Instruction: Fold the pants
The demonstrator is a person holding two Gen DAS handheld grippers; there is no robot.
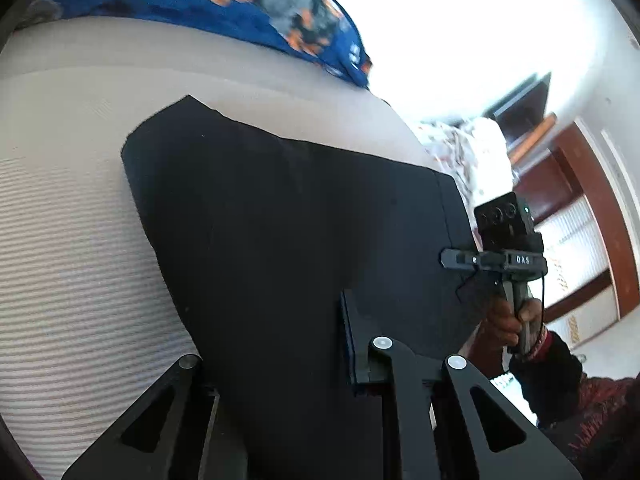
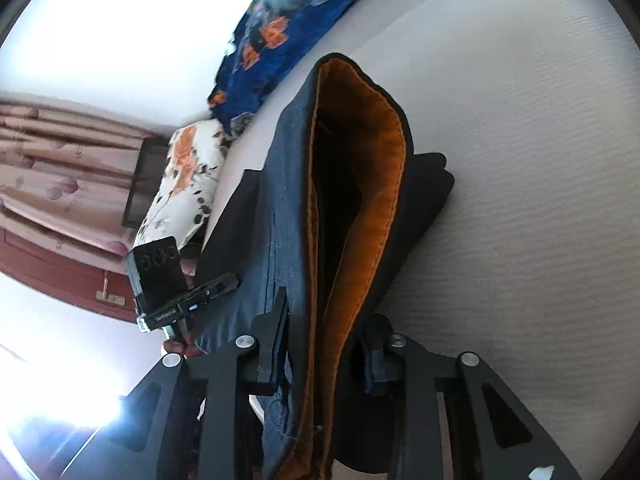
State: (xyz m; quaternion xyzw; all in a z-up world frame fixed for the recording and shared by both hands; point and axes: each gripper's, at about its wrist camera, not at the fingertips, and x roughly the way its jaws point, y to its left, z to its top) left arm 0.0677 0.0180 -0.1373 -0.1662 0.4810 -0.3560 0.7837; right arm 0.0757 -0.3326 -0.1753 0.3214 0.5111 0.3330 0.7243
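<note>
Dark denim pants [image 2: 288, 208], orange-lined, hang clamped in our right gripper [image 2: 326, 354]; left gripper [image 1: 276, 360] also pinches them over ribbed white bedding [image 1: 60, 240].

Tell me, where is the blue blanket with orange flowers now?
The blue blanket lies at the far edge of the bed, beyond the pants; the right wrist view shows it beside the floral pillow.

Open bed [image 1: 72, 240] surface left of the dark pants [image 1: 280, 220]: bare ribbed sheet, free passage. Far edge blocked by blue patterned blanket [image 1: 224, 4] and floral pillow [image 2: 180, 184] (bunched along the bed's edge). Right tool [image 1: 460, 260] sits at the pants' right edge, crowding that side.
</note>
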